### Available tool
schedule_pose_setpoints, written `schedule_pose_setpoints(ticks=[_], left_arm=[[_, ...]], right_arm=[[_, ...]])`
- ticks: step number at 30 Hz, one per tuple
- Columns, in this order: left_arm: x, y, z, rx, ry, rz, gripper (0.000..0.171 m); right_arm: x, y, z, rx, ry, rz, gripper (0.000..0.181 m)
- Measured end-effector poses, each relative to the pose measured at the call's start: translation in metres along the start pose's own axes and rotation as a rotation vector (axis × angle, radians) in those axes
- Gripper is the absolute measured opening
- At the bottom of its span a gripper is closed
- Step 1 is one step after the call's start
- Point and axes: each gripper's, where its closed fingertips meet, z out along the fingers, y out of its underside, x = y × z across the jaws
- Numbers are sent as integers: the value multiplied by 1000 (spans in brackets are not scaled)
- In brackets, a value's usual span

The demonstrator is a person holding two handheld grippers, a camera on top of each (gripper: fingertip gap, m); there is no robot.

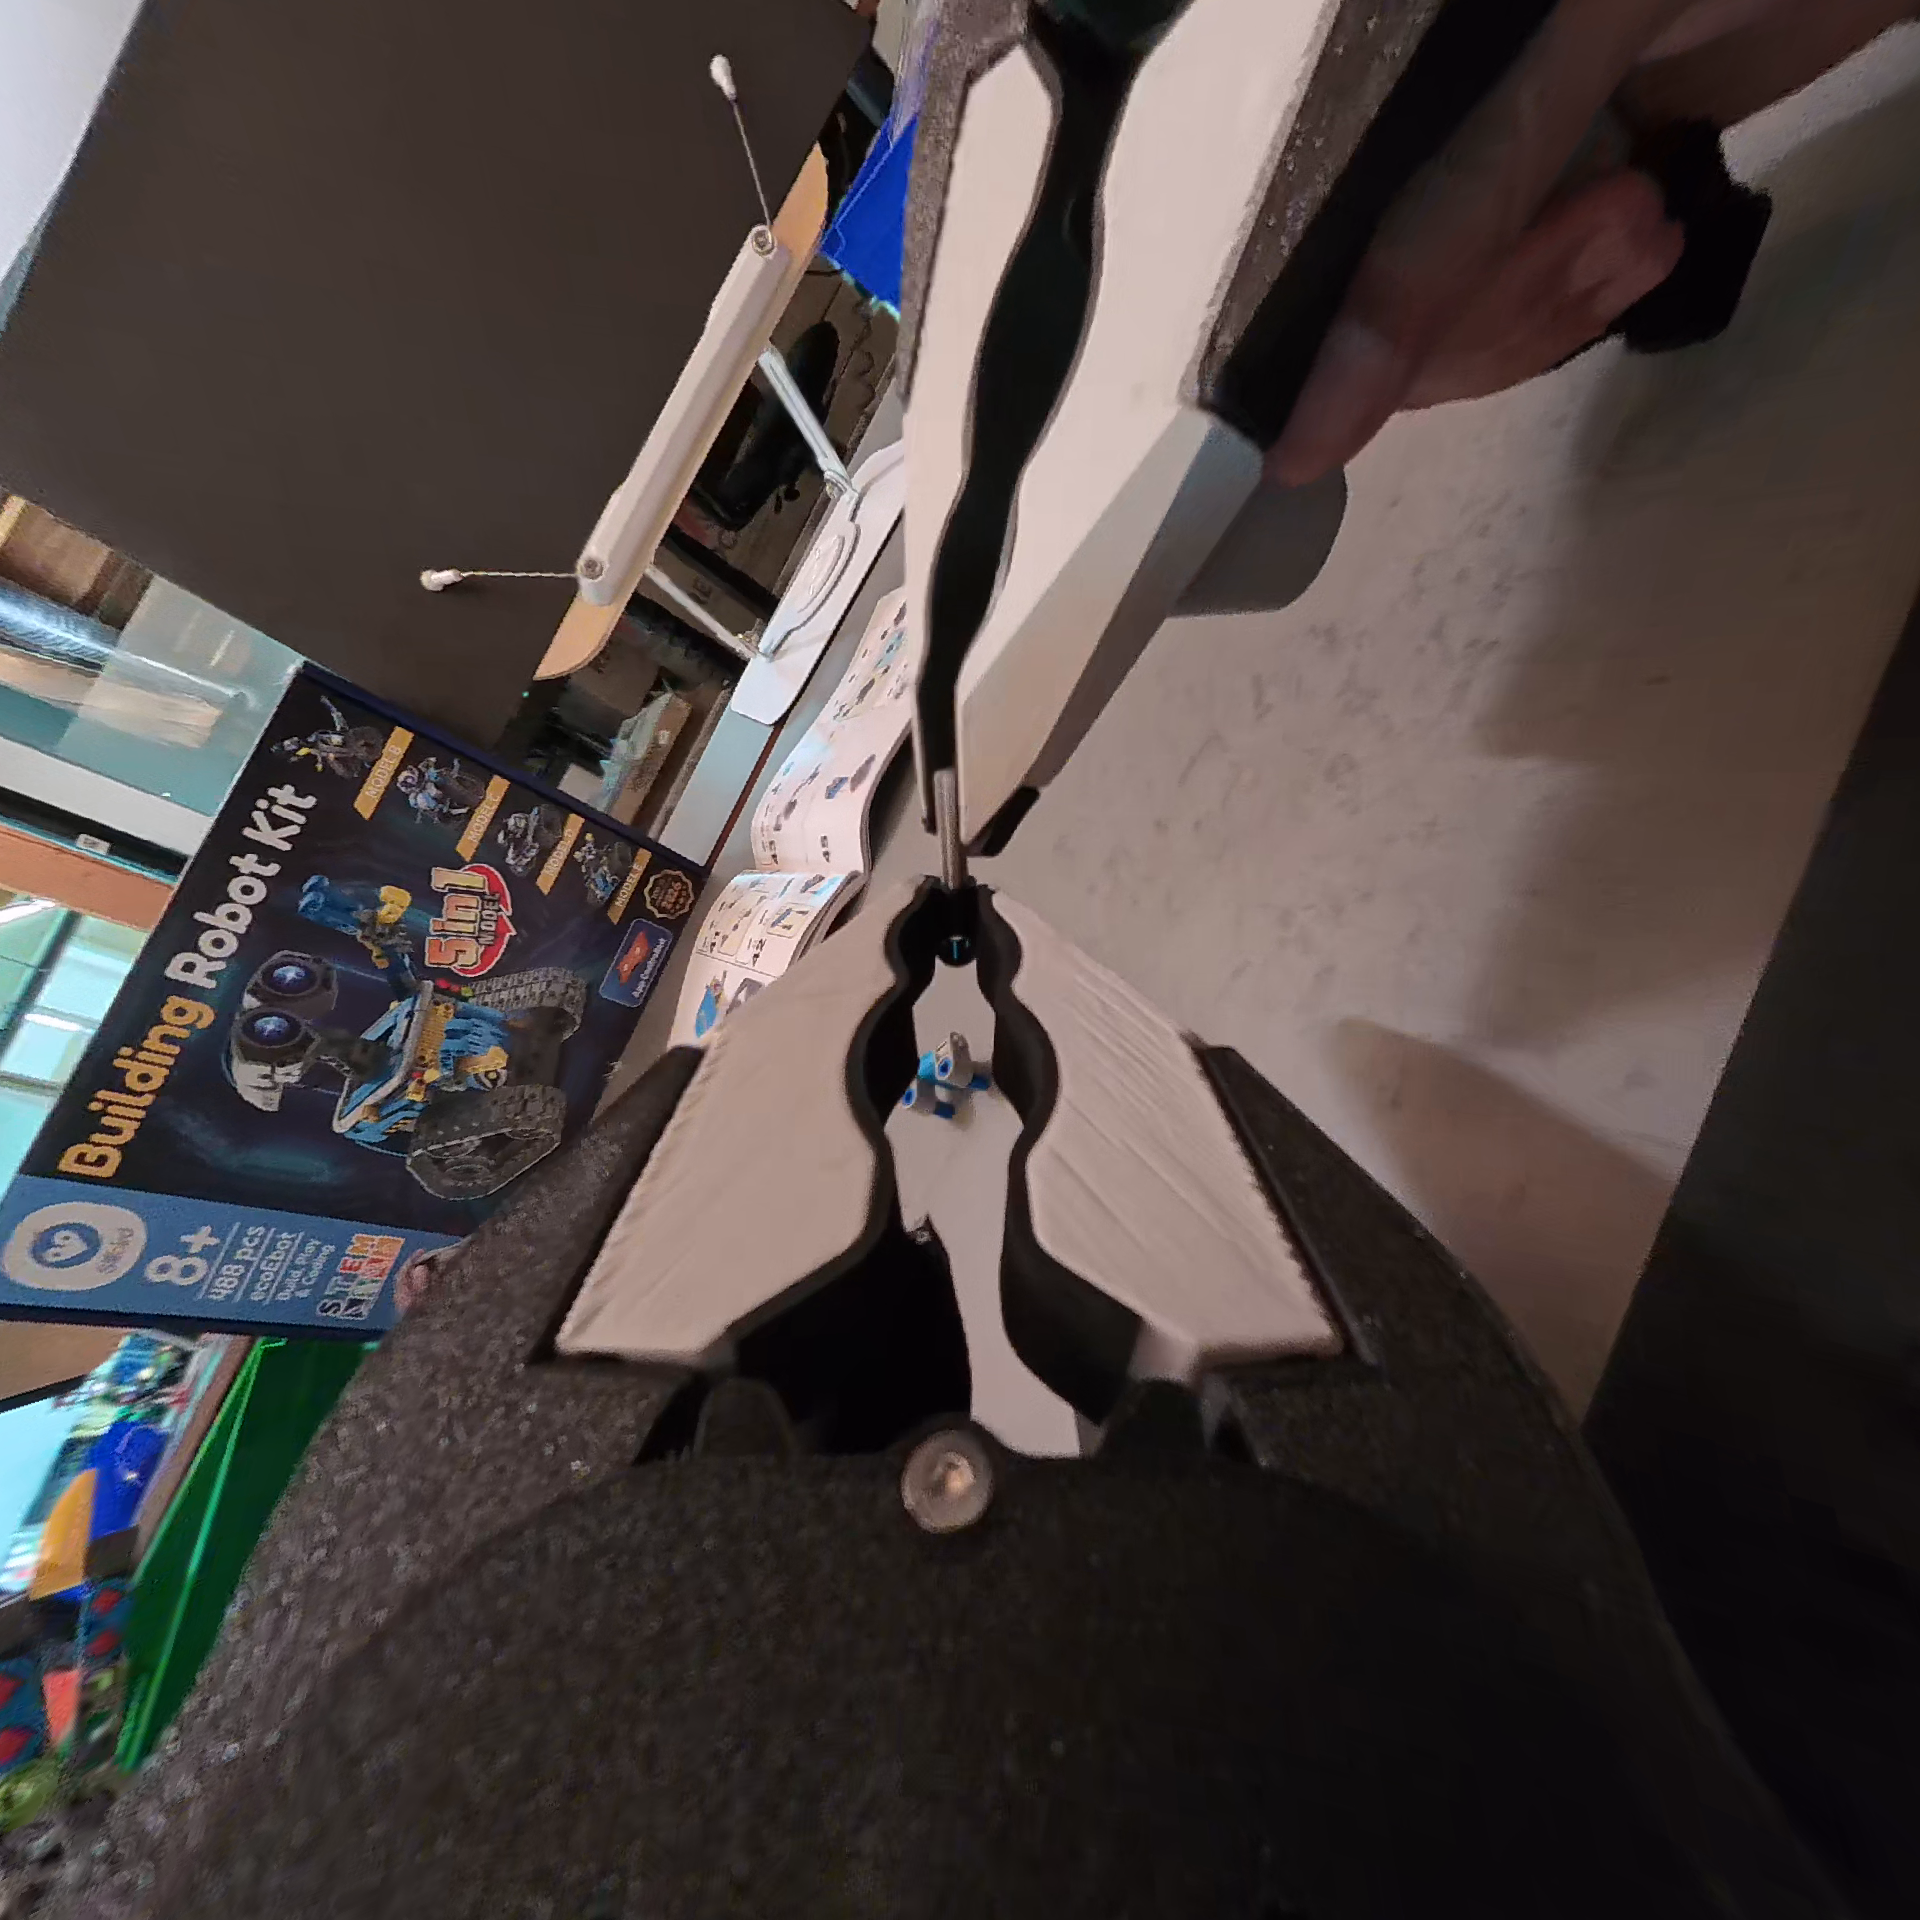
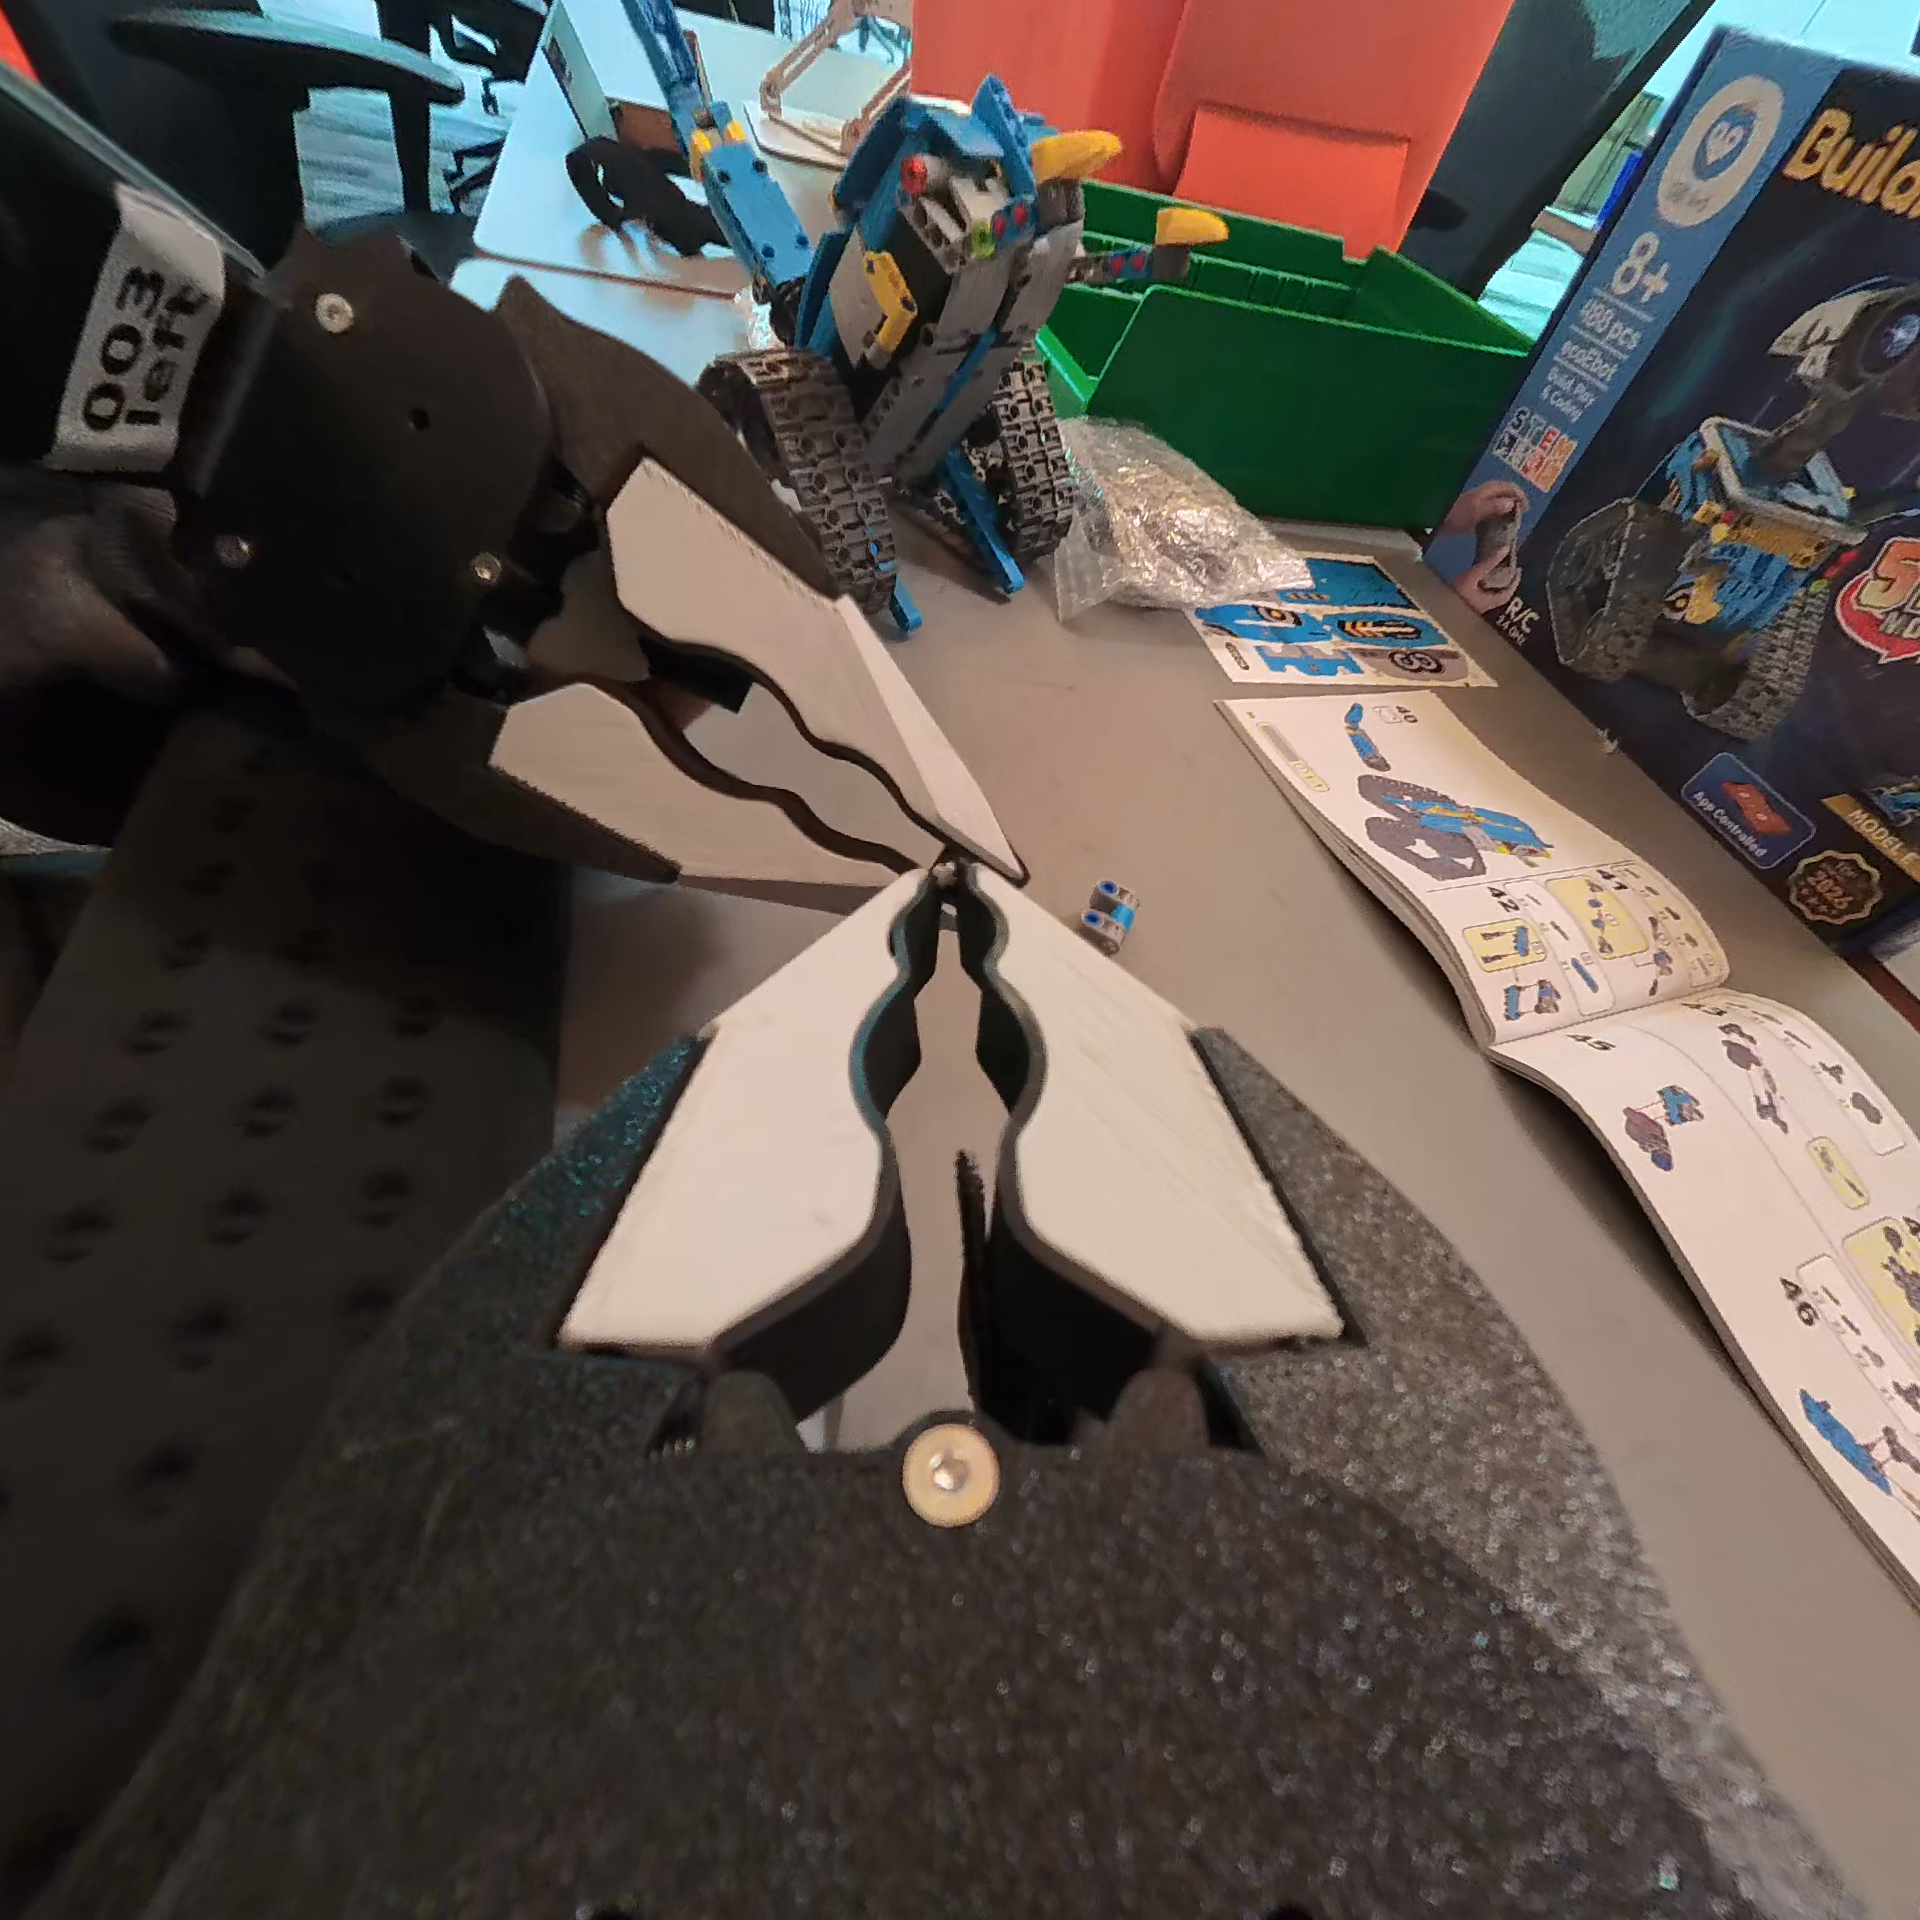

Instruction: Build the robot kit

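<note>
1. The left gripper (image 1: 951, 914) has its fingertips pressed together on a small black round piece (image 1: 954, 945) at the very tips.
2. The right gripper (image 2: 948, 883) is likewise closed, pinching a thin grey pin (image 1: 947, 821) that reaches tip to tip toward the black piece; whether the pin already sits inside it cannot be told.
3. Both grippers meet nose to nose just above a pale grey table (image 2: 1195, 790), its surface faintly mottled and matte.
4. A small blue-and-grey connector (image 2: 1110, 914) lies on the table just beside the two tips, touching neither.
5. An open instruction booklet (image 2: 1558, 935) lies flat to the right of the grippers, with a sticker sheet (image 2: 1340, 634) beyond it.
6. A dark blue kit box (image 2: 1725, 499) stands upright at the table's right edge, near the booklet.
7. A blue, grey and yellow tracked brick model (image 2: 914, 343) stands farther back, with a crumpled clear plastic bag (image 2: 1164, 520) beside it.
8. Green plastic bins (image 2: 1278, 364) sit behind the bag.
9. Beyond the table the room shows orange upholstered seating (image 2: 1226, 94), a dark office chair (image 2: 312, 73) and a second pale table with wooden parts.
10. In the left wrist view a hand (image 1: 1507, 270) holds the right gripper, and a dark panel (image 1: 364, 312) with a white bracket rises behind the box.
</note>
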Motion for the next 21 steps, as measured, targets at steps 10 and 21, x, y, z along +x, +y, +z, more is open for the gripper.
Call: schedule_pose_setpoints(ticks=[10, 21], left_arm=[[-6, -8, -2, 66, 62, -184, 4], [14, -36, -22, 280, 705, -897, 5]], right_arm=[[3, -8, -1, 55, 20, 33, 4], [-4, -12, -4, -45, 369, -672, 39]])
